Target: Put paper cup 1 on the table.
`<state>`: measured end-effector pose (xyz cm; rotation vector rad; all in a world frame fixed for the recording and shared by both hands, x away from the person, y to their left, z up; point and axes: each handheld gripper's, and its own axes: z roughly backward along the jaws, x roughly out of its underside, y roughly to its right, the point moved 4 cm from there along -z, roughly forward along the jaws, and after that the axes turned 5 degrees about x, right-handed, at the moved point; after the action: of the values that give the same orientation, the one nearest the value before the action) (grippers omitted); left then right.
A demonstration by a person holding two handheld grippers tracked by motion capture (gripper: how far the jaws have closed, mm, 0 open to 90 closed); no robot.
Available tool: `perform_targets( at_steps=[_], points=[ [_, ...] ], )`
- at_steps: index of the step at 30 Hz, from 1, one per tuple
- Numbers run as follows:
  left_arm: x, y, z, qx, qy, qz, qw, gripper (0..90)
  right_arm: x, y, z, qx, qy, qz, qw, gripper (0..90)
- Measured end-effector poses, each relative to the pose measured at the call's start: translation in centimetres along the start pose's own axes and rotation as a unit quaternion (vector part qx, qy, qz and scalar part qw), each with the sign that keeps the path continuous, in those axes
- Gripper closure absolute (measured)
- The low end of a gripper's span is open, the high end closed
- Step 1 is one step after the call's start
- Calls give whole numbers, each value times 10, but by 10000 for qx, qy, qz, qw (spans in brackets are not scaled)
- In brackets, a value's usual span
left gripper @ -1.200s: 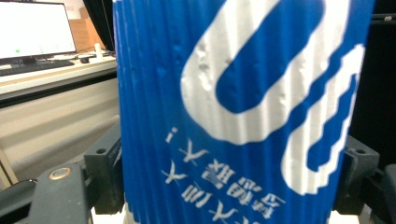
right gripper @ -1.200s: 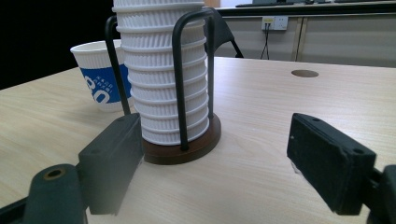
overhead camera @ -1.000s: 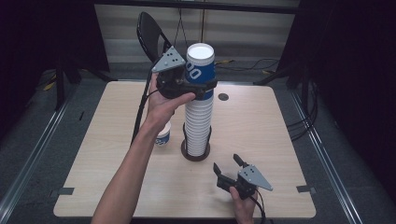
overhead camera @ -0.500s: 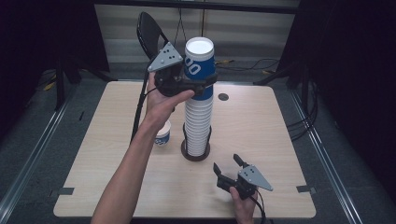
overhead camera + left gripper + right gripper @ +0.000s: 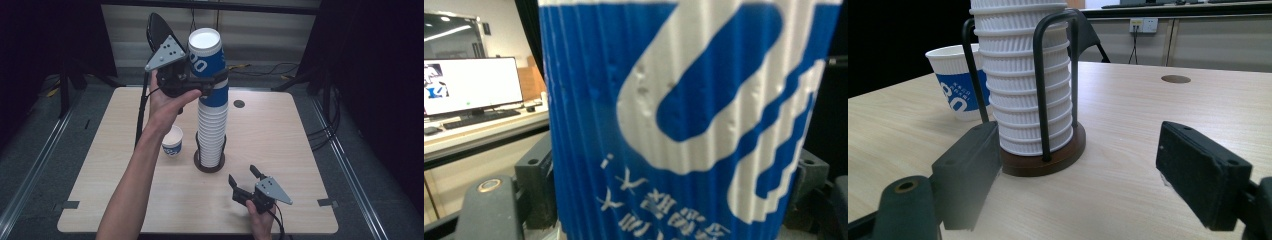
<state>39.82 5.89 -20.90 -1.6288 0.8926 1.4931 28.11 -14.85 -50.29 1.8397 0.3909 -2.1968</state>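
A tall stack of white ribbed paper cups stands in a wire holder on a round wooden base mid-table. My left gripper is shut on the blue-and-white top cup, held high over the stack; that cup sits close between its jaws. A single blue-and-white cup stands upright on the table left of the holder, the same cup seen behind the stack. My right gripper rests low near the front edge, open and holding nothing, its jaws facing the holder's base.
The wooden table has a round cable hole behind the stack. A dark chair stands past the far edge. A cable trails down from the left gripper. Black curtains hang on both sides.
My left gripper has risen with the top cup, lifting it higher off the stack. The right gripper has stayed in place.
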Motion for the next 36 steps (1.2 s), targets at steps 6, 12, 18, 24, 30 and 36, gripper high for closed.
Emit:
perform_targets(
  at_steps=[6,12,18,24,30,36],
  points=[
    [-1,-2,11,-67,-10,45,10000,198,0,0,0,-3,-9,7,10000,175],
    [-2,-6,26,-95,44,135,9999,198,0,0,0,7,3,-4,10000,174],
    [0,-10,44,-144,80,223,9996,197,0,0,0,7,-6,-4,10000,174],
    [5,-16,60,-259,26,253,9993,196,0,0,0,16,-3,-2,10000,175],
    [14,-19,73,-388,-58,272,9989,195,0,0,0,9,-11,1,10000,175],
    [32,-23,85,-527,-251,356,9977,195,0,0,0,9,-10,8,10000,175]
  ],
)
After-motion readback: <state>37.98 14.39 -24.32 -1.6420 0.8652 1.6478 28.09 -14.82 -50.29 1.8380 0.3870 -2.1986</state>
